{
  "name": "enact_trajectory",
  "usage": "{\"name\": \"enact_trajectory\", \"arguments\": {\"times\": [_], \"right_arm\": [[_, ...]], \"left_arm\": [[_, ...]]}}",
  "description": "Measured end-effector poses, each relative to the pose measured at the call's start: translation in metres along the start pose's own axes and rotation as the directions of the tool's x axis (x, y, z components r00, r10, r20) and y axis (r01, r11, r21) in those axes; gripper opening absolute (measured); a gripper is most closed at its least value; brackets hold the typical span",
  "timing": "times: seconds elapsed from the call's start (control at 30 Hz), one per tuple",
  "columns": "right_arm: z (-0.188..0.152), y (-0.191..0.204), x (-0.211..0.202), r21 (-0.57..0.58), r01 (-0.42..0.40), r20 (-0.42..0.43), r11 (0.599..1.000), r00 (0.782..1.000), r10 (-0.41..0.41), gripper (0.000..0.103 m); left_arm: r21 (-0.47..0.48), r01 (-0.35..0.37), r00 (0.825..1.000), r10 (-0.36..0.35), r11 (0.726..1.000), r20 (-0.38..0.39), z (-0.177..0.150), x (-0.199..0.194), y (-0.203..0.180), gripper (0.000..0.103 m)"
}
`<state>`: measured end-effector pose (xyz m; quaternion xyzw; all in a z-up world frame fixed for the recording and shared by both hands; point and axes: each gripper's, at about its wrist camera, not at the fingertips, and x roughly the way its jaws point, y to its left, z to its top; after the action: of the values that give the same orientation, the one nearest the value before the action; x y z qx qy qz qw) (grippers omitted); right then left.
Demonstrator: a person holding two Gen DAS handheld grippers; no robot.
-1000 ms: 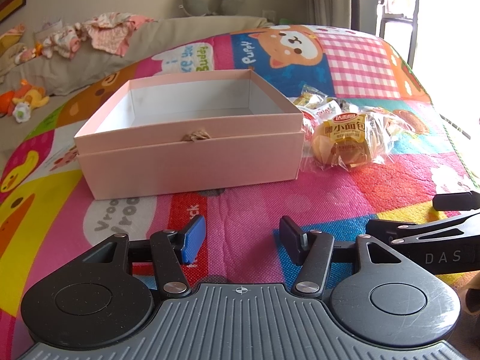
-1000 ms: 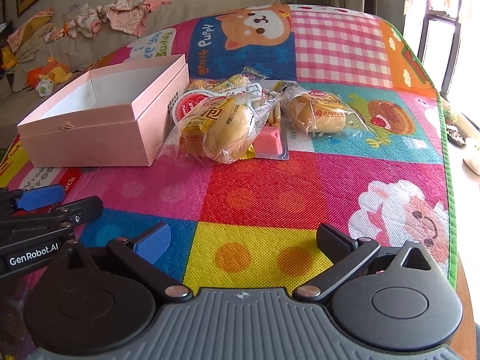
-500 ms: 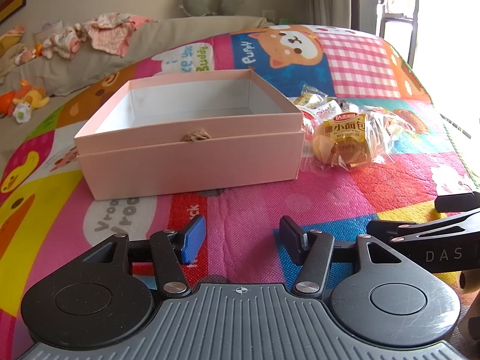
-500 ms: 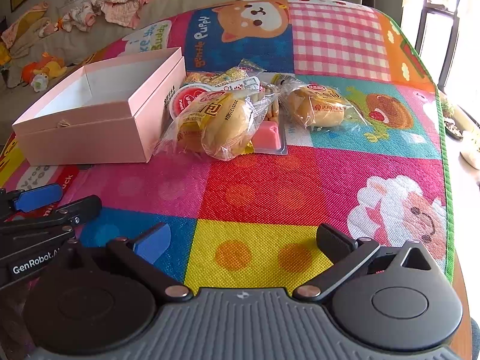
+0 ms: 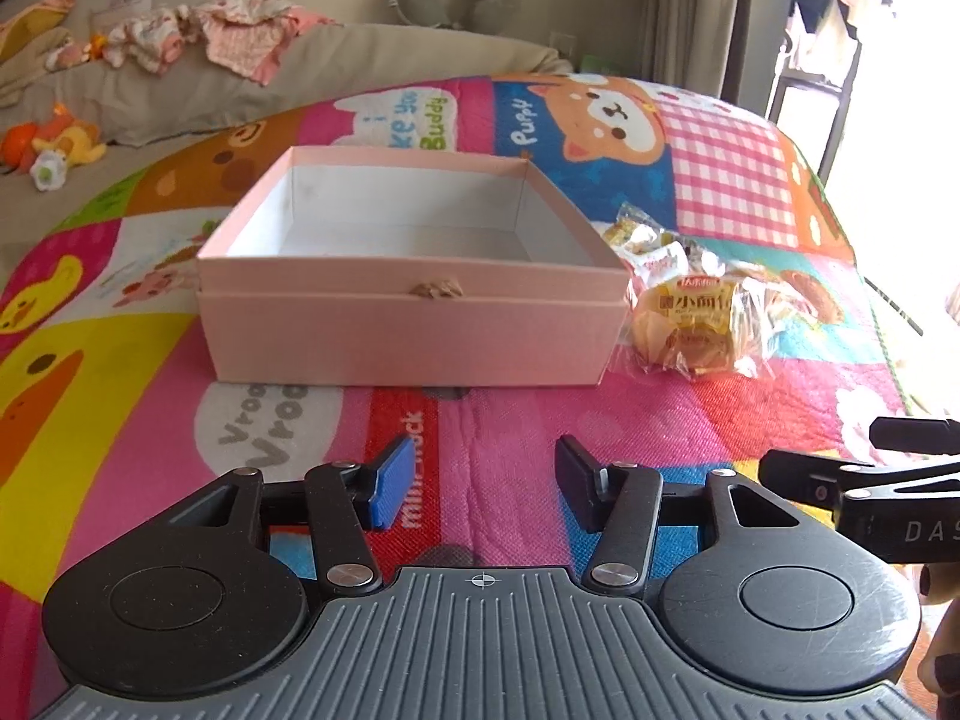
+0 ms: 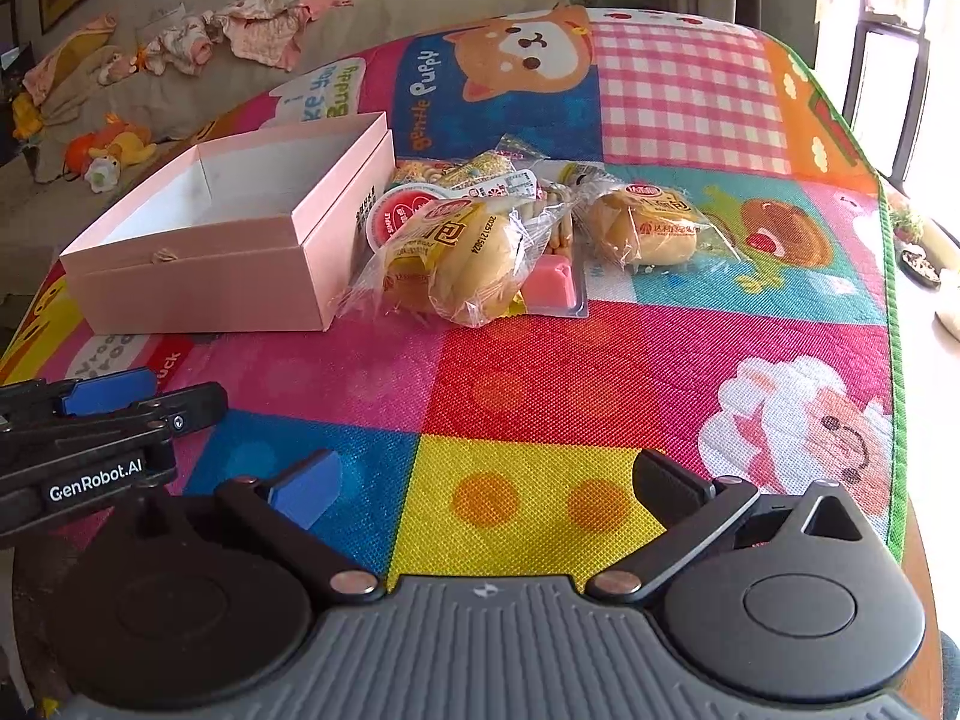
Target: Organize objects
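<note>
Here we hold both grippers low over the patchwork play mat (image 6: 528,372), near its front edge, and neither has anything between its fingers. Our left gripper (image 5: 480,483) is moderately spread, with bare mat showing in the gap, and it points at the pink box (image 5: 408,330). Our right gripper (image 6: 489,483) is spread wide over a yellow square of the mat and points toward the snack pile.

The pink box stands open on the left part of the mat, its white inside showing nothing in it, with a small knot of cord on its near wall. Just right of the box lies the snack pile. Nearest to us is a wrapped bun (image 6: 450,264), its clear wrapper touching the box's right wall. A second wrapped bun (image 6: 651,228) lies further right, slightly apart. Between and behind them we see a red-lidded cup (image 6: 399,216), a pink tray pack (image 6: 552,288) and some smaller yellow packets (image 6: 480,168) at the far side. Beyond the mat, at far left, a sofa (image 5: 180,96) carries crumpled clothes and an orange plush toy (image 6: 111,144).
</note>
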<state>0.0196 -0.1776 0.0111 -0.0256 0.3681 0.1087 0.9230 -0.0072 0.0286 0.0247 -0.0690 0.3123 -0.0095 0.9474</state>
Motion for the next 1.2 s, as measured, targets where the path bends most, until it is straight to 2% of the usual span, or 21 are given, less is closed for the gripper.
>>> {"name": "enact_trajectory", "arguments": {"times": [0.13, 0.2, 0.3, 0.4, 0.53, 0.7, 0.77, 0.83, 0.9, 1.03, 1.13, 1.2], "right_arm": [[0.018, -0.001, -0.038, -0.056, -0.012, 0.115, 0.998, 0.993, 0.019, 0.103], [0.036, -0.005, -0.059, -0.081, -0.031, 0.178, 0.996, 0.983, 0.045, 0.103], [0.061, -0.014, -0.074, -0.075, -0.07, 0.227, 0.995, 0.97, 0.086, 0.103], [0.081, -0.024, -0.072, -0.066, -0.084, 0.242, 0.994, 0.965, 0.097, 0.103], [0.101, -0.034, -0.057, -0.091, -0.053, 0.245, 0.994, 0.967, 0.074, 0.103], [0.113, -0.046, -0.037, -0.1, -0.038, 0.203, 0.994, 0.977, 0.058, 0.103], [0.111, -0.046, -0.031, -0.114, -0.054, 0.193, 0.992, 0.978, 0.076, 0.103], [0.107, -0.042, -0.023, -0.131, -0.079, 0.166, 0.988, 0.981, 0.1, 0.103], [0.098, -0.03, -0.007, -0.159, -0.106, 0.112, 0.982, 0.986, 0.124, 0.103], [0.082, -0.004, 0.012, -0.259, -0.103, 0.079, 0.96, 0.989, 0.127, 0.103], [0.08, 0.015, 0.025, -0.369, -0.097, 0.073, 0.924, 0.988, 0.133, 0.103], [0.08, 0.028, 0.038, -0.467, -0.092, 0.05, 0.879, 0.99, 0.131, 0.103]], "left_arm": [[0.034, -0.059, 0.991, 0.055, 0.998, 0.122, 0.054, -0.033, 0.024, 0.058], [0.015, -0.106, 0.986, 0.103, 0.994, 0.129, 0.087, -0.03, 0.043, 0.058], [-0.005, -0.166, 0.984, 0.166, 0.986, 0.062, 0.131, 0.001, 0.072, 0.058], [-0.017, -0.193, 0.98, 0.192, 0.981, -0.051, 0.153, 0.047, 0.094, 0.058], [0.007, -0.227, 0.955, 0.224, 0.974, -0.192, 0.155, 0.104, 0.111, 0.057], [-0.015, -0.171, 0.963, 0.164, 0.985, -0.214, 0.149, 0.12, 0.116, 0.051], [-0.007, -0.142, 0.96, 0.136, 0.99, -0.243, 0.143, 0.127, 0.114, 0.017], [-0.002, -0.153, 0.95, 0.146, 0.988, -0.275, 0.139, 0.131, 0.114, 0.015], [0.006, -0.155, 0.951, 0.151, 0.988, -0.27, 0.136, 0.129, 0.115, 0.01], [0.022, -0.146, 0.951, 0.146, 0.989, -0.272, 0.135, 0.127, 0.115, 0.01], [0.019, -0.151, 0.95, 0.15, 0.988, -0.273, 0.136, 0.127, 0.114, 0.01], [0.005, -0.149, 0.951, 0.145, 0.989, -0.272, 0.137, 0.127, 0.114, 0.01]]}}
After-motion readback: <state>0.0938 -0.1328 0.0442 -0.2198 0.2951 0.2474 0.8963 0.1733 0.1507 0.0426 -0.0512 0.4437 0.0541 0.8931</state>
